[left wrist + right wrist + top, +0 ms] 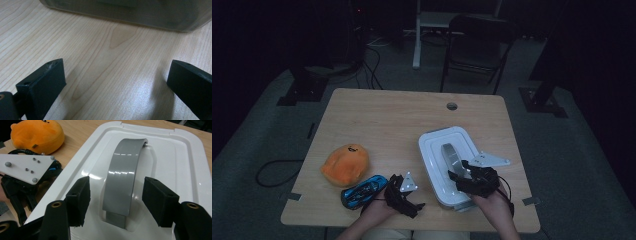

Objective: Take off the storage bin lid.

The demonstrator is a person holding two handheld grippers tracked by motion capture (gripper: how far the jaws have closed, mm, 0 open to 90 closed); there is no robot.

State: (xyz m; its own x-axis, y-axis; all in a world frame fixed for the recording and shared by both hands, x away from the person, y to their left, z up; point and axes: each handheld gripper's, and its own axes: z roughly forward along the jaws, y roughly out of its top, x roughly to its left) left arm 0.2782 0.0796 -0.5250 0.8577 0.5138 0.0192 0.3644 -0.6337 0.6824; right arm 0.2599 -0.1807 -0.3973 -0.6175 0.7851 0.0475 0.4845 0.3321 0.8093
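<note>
The white lidded box (451,162) sits on the right half of the desk (397,120), its grey handle (123,180) arching up from the lid. The right gripper (117,197) straddles that handle with its jaws parted, gaps on both sides, gripping nothing yet. The left gripper (404,192) rests open on the desk just left of the box, near the blue toy car (363,191). If the jaws close off-centre, the slick handle could slip out, or the whole box could tilt.
</note>
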